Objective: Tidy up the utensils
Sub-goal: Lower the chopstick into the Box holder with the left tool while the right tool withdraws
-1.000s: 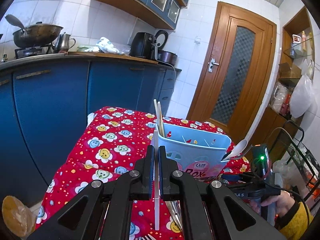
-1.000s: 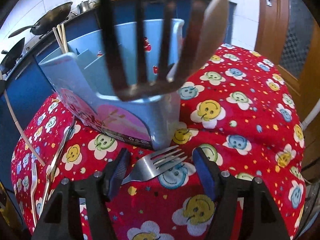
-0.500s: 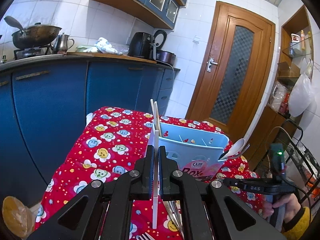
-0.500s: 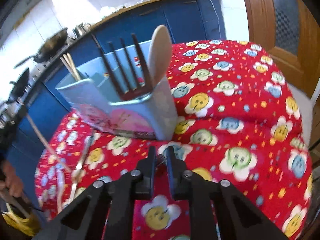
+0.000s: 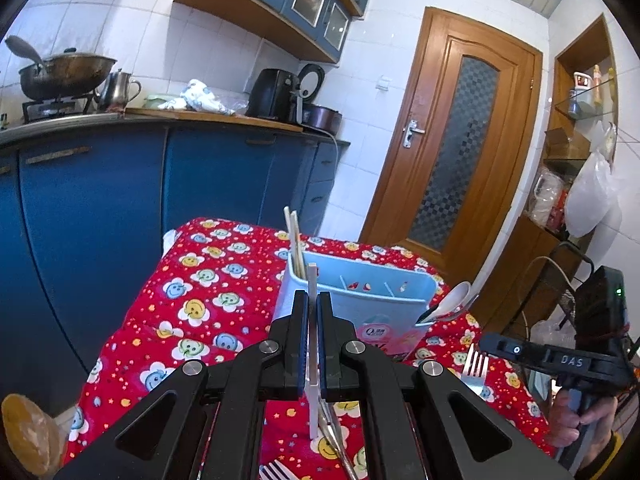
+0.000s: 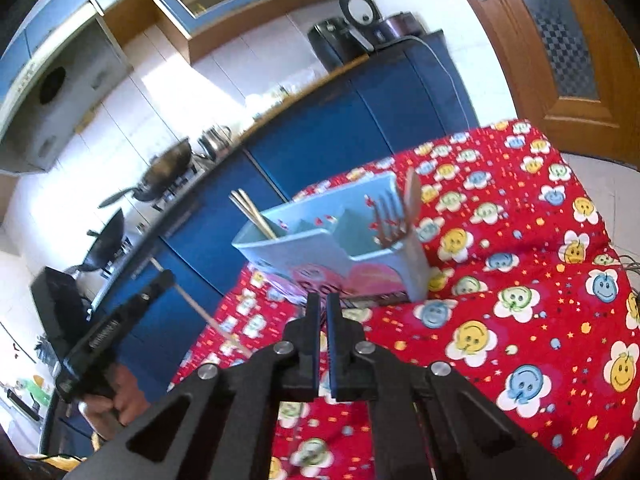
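At twelve o'clock from the left claw point(image 5: 313, 312), which is clamped on a white chopstick point(image 5: 312, 360) held upright, stands the blue caddy point(image 5: 360, 304) on the counter point(image 5: 208, 280), so the stick can probably drop straight into the compartment with the other chopsticks point(image 5: 294, 240). The left view alone shows a fork point(image 5: 474, 366) at the right claw point(image 6: 323, 320), at three o'clock; in its own view those jaws are pinched nearly together, the fork unseen. That view alone shows the caddy's dividers and a fork and spoon stored inside.
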The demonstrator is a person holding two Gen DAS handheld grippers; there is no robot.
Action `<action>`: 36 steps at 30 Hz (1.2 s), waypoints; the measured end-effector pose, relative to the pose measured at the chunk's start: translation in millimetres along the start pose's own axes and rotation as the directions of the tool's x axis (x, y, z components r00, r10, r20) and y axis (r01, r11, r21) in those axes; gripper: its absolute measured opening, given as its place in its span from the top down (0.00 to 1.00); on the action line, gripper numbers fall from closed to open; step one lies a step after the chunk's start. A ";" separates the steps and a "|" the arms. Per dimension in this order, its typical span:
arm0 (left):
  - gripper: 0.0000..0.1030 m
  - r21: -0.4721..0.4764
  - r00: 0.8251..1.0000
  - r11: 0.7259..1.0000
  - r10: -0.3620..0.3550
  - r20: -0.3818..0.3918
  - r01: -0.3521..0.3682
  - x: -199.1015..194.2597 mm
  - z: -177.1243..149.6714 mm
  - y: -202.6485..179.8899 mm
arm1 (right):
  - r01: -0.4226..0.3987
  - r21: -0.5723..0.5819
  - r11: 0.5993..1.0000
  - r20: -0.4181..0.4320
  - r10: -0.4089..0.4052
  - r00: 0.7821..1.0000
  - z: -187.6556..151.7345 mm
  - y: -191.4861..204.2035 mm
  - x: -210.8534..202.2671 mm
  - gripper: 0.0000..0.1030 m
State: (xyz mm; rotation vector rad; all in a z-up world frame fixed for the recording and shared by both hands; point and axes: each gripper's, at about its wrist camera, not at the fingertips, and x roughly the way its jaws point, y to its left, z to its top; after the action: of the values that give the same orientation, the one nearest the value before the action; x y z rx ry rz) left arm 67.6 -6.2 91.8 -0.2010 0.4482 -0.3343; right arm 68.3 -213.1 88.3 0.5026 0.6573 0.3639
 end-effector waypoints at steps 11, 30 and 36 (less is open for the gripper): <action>0.96 -0.005 0.998 0.999 -0.050 0.027 0.050 -9.9 29.5 -2.6 | -0.018 -0.063 0.998 0.110 0.025 0.994 20.2 42.3 -28.1 0.98; 0.96 0.155 0.973 0.987 -0.002 0.231 -0.035 12.3 116.5 -35.3 | 0.053 -0.129 0.990 0.277 -0.015 0.961 105.9 72.6 -36.1 0.98; 0.96 0.171 0.975 0.984 0.018 0.223 -0.057 41.9 108.4 -32.4 | 0.114 -0.131 0.985 0.328 -0.065 0.943 124.1 65.7 -19.6 0.98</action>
State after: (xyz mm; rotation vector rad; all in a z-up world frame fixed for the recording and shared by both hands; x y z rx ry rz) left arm 143.6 -38.6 179.6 -0.0552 0.2003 -0.3085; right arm 124.6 -208.8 218.3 0.3767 0.3307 0.2346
